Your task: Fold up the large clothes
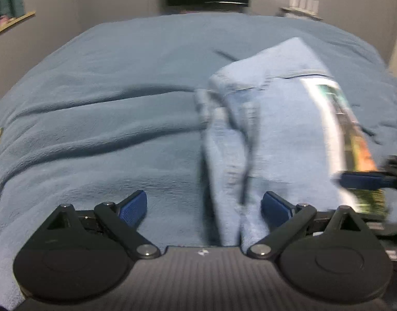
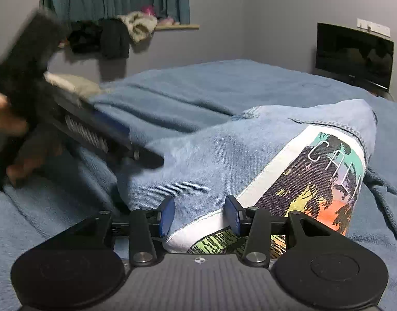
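Centrally on a bed covered by a blue blanket (image 1: pixel 94 119) lies a light blue sweatshirt (image 1: pixel 281 129) with a colourful printed panel (image 2: pixel 312 181). Left gripper (image 1: pixel 203 207) has its jaws spread wide, with a bunched fold of the sweatshirt lying between them, unpinched. Right gripper (image 2: pixel 199 215) has its jaws partly apart, straddling the sweatshirt's hem without clamping it. A dark television (image 2: pixel 354 54) stands beyond the bed.
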